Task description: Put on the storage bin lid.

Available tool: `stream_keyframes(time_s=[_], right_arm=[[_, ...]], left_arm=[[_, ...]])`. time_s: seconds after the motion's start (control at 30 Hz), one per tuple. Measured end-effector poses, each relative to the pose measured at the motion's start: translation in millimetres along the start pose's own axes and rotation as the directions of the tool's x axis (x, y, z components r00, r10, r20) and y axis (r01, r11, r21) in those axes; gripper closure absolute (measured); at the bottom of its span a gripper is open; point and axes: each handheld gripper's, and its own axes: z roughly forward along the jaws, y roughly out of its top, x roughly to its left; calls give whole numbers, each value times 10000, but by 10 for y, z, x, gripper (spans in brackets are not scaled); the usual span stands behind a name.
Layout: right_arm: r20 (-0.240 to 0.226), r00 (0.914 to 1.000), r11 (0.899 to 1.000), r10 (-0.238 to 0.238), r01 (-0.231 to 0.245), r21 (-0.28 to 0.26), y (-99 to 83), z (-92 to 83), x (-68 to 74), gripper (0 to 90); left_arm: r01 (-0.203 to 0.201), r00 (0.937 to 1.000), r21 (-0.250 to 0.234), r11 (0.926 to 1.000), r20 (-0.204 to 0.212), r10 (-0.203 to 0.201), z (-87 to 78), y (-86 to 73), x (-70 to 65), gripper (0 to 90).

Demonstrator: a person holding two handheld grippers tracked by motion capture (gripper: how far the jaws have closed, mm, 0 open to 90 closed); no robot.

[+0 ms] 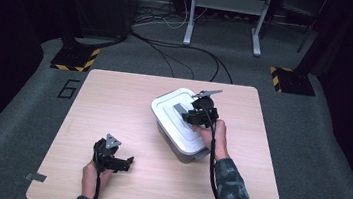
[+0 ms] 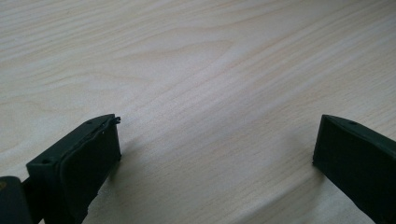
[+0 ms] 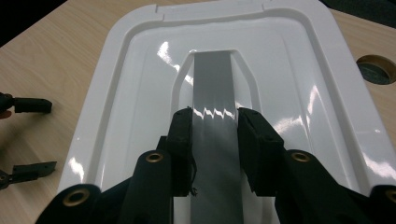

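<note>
A white plastic box (image 1: 181, 125) with a white lid (image 3: 299, 70) stands right of the table's middle. A grey handle (image 3: 212, 88) runs along the middle of the lid. My right gripper (image 3: 214, 125) is shut on the grey handle, one black pad on each side of it; in the high view this right gripper (image 1: 197, 113) sits on top of the box. My left gripper (image 1: 118, 163) rests low over the bare wood near the table's front, held by a hand. Its jaws stand wide apart in the left gripper view, with nothing between the fingertips (image 2: 88, 154).
The light wooden table (image 1: 113, 102) has a round cable hole (image 3: 376, 69) beyond the box. Past the table's far edge lie grey carpet, black cables (image 1: 179, 54) and a metal frame's legs (image 1: 224, 14). Striped black-and-yellow bases (image 1: 74, 58) stand at both far corners.
</note>
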Motion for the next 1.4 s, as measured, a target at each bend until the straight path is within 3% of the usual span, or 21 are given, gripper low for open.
stream_keyframes(time_s=[0.1, 0.2, 0.4, 0.53, 0.9, 1.3, 1.4], right_arm=[[86, 9996, 9996, -282, 282, -41, 15, -8, 21, 666], [-109, 9993, 9990, -360, 357, -253, 6, -13, 0, 652], [-143, 9970, 9956, -761, 752, -557, 25, -97, 38, 318], [29, 9971, 9952, -765, 765, -617, 4, -211, 64, 146], [479, 9954, 9894, -829, 880, -1158, -167, -596, 24, 31], [1124, 9925, 9905, -488, 626, -1225, -625, -912, -134, 0], [1280, 9912, 9918, -345, 497, -1180, -761, -957, -187, 0]], left_arm=[[13, 10000, 4, 10000, -13, -13, -1, 0, -1, 1], [28, 10000, 1, 10000, 2, -28, 0, -1, -2, 1], [-23, 10000, -9, 10000, -1, 23, 1, 1, 2, 1], [57, 10000, -5, 10000, 19, -57, 1, 0, -3, 1], [65, 10000, -18, 10000, 17, -65, 3, 0, -4, 1], [-46, 10000, 67, 10000, 28, 46, -2, 2, 3, 1], [79, 10000, -21, 10000, 26, -79, 5, 1, -4, 1]])
